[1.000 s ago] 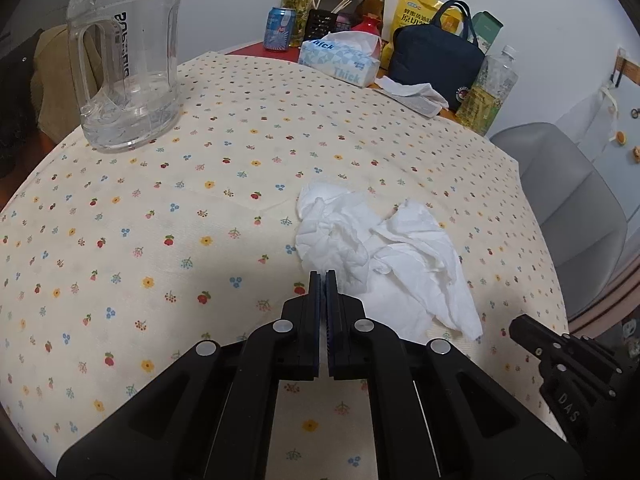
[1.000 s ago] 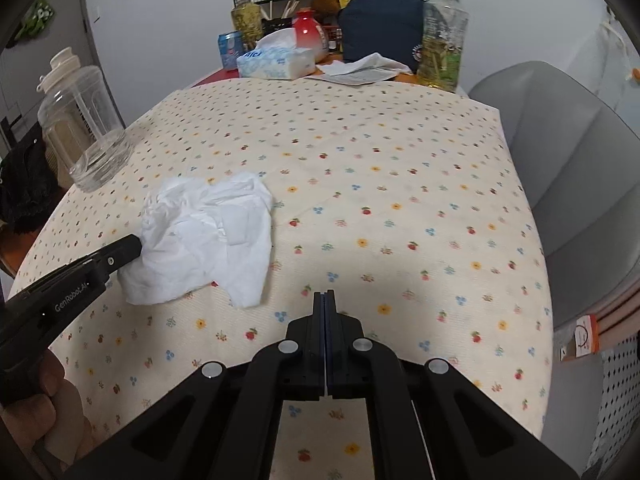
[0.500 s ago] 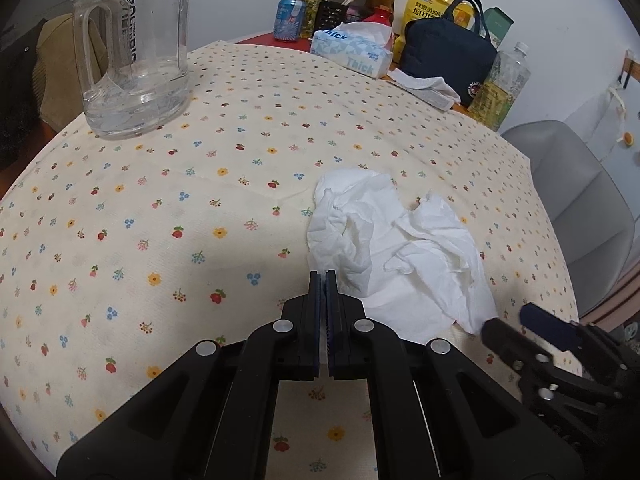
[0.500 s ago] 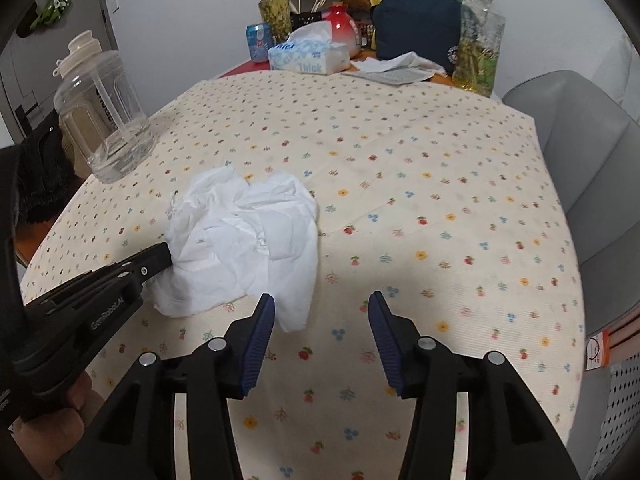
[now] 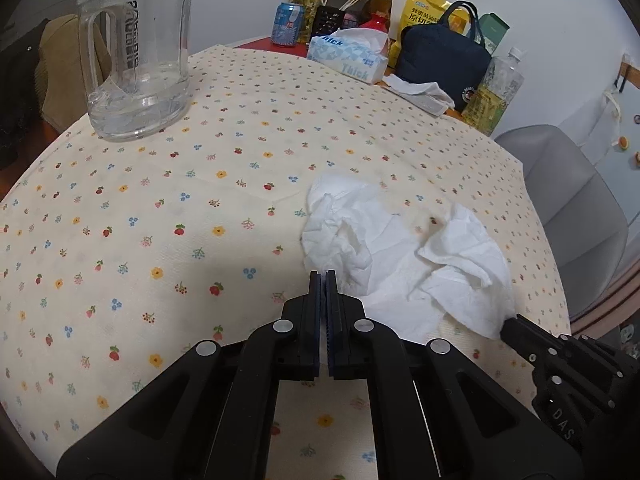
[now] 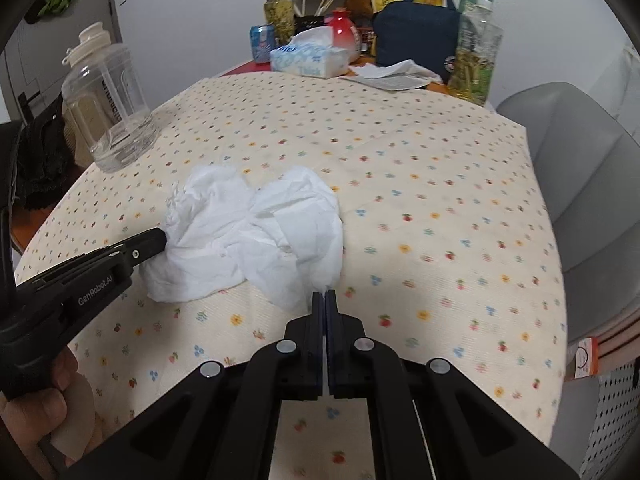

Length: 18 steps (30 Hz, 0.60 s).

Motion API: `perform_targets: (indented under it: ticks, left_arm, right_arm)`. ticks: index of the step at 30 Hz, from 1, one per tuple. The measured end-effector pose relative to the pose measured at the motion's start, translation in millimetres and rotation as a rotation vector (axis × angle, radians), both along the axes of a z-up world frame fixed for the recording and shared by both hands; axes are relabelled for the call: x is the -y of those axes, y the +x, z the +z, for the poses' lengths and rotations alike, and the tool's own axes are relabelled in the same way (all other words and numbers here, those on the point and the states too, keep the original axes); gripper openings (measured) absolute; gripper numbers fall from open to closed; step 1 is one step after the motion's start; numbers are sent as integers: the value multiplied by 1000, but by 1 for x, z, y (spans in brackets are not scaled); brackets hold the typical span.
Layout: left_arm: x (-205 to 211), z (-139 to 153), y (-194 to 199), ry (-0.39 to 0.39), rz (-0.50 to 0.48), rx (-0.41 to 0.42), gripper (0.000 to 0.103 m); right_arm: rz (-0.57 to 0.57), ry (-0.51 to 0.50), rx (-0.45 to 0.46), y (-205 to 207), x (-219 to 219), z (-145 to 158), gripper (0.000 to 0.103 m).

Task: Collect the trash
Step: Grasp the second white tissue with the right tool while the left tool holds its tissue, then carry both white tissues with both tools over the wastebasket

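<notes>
Closer now, crumpled tissue point(image 5: 404, 256) on floral tablecloth point(image 5: 160, 208).

We can read "Thick" in blue letters on the tissue box point(image 5: 347, 59) at the far edge of the surface. "GenRobot.AI" is printed in white on the left tongs point(image 6: 160, 242), and "DAS" on the right tongs point(image 5: 505, 326). The dark lettering on the clear jug point(image 5: 136, 46) and the yellow bag's point(image 5: 424, 14) print are not legible to us.
</notes>
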State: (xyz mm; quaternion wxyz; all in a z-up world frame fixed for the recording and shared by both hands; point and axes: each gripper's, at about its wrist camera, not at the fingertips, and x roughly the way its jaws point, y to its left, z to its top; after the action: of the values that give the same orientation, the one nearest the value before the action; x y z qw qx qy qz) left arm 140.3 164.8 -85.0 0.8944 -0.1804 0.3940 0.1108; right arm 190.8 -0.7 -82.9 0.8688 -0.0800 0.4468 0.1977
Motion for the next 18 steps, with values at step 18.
perform_targets:
  ticks: [18]
  left_arm:
    - [75,64,-20,56,-128,112,3]
  right_arm:
    - [-161,68,93,-48,100,56,2]
